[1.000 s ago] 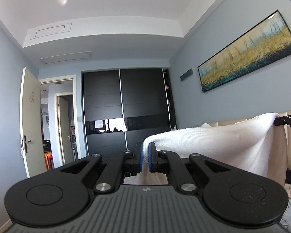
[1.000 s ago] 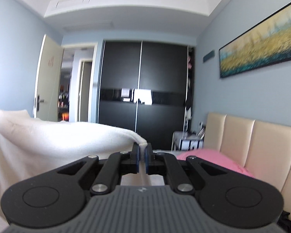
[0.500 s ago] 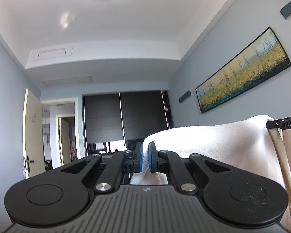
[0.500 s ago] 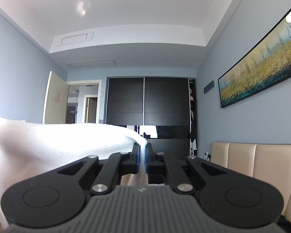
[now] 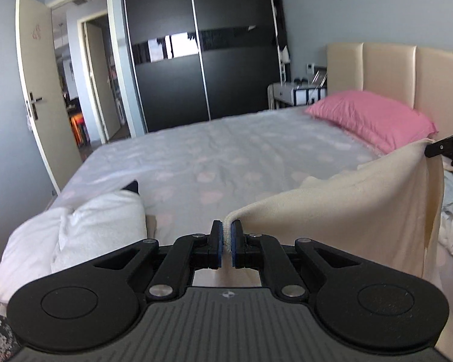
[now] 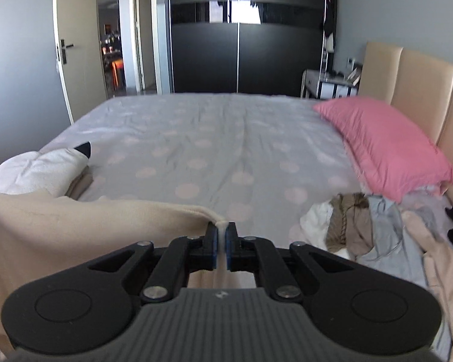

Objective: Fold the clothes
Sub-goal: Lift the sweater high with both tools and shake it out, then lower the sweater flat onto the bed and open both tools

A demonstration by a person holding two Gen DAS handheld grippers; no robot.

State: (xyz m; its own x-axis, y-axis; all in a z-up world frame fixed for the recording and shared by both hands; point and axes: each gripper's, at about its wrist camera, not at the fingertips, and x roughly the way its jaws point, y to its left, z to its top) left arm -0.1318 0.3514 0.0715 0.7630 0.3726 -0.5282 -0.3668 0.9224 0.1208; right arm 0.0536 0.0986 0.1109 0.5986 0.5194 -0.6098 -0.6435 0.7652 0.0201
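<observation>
A cream garment (image 5: pixel 347 211) hangs stretched between my two grippers above the near side of the bed. My left gripper (image 5: pixel 227 229) is shut on one corner of it, the cloth pinched between the blue pads. My right gripper (image 6: pixel 222 229) is shut on the opposite corner of the same cream garment (image 6: pixel 75 226), which sags away to the left in the right wrist view. The tip of the right gripper (image 5: pixel 447 146) shows at the right edge of the left wrist view, with the cloth draping down from it.
The bed (image 6: pixel 211 138) has a pale dotted sheet, a pink pillow (image 6: pixel 386 141) by the beige headboard (image 6: pixel 407 75), folded white clothes (image 5: pixel 84 226) at the near left and a heap of unfolded clothes (image 6: pixel 377 229) at the near right. A dark wardrobe (image 5: pixel 202 45) and an open door (image 5: pixel 36 84) stand behind.
Both grippers have dropped and tipped downward, from facing the ceiling and wardrobe to facing the bed. The cream garment came down with them, still held at both corners.
</observation>
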